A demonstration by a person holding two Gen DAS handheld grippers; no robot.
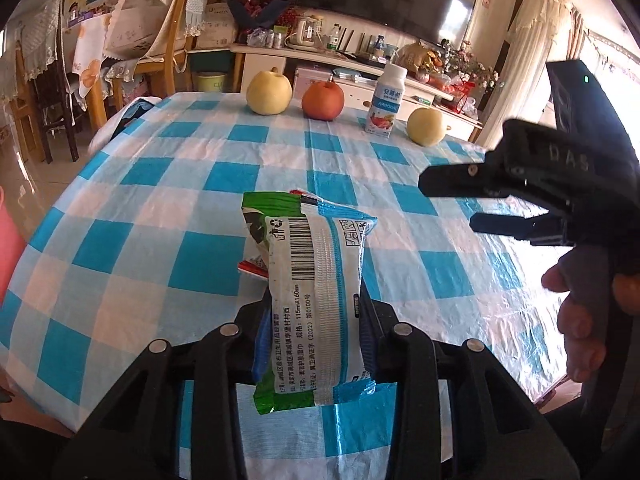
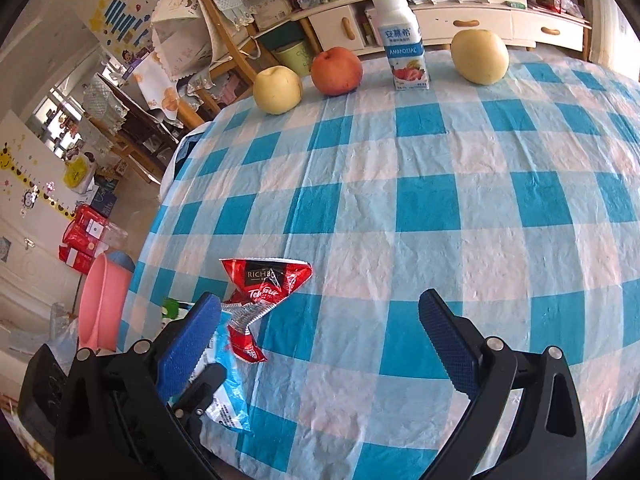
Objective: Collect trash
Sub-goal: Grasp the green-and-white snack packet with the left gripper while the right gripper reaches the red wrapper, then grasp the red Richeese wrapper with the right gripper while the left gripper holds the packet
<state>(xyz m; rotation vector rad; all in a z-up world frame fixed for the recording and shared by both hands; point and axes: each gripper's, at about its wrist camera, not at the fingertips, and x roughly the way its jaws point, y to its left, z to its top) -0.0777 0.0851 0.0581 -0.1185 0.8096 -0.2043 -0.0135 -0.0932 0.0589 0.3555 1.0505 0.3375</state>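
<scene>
- The tabletop (image 2: 460, 208) is covered with a crinkled plastic cloth in blue, pale blue and white checks; it fills most of both wrist views.
- At the near left of the tabletop, the left claw (image 1: 316, 320) is clamped on a white, blue and green wet-wipe packet (image 1: 316, 280). The packet stands upright between the pads, its barcode and printed text facing the camera, its green crimped end hanging below the grip. It looks lifted clear of the cloth, though I cannot tell for sure.
- The right claw (image 2: 320, 332) points down toward the tabletop with its blue ribbed pads wide apart and nothing between them. In the left wrist view it comes in from the right, and a person's hand (image 1: 580, 312) shows on its handle.
- A crumpled red snack wrapper (image 2: 260, 300) with dark lettering lies on the cloth at the near left, just behind the packet and just beside the right claw's left pad.
- Along the far edge, well apart from the claws, stand in a row: a yellow pear (image 2: 277, 90), a red apple (image 2: 337, 71), a white yogurt-drink bottle (image 2: 402, 40) and a second yellow pear (image 2: 479, 56).
- A pink bin (image 2: 102, 304) stands off the tabletop's near left edge.
</scene>
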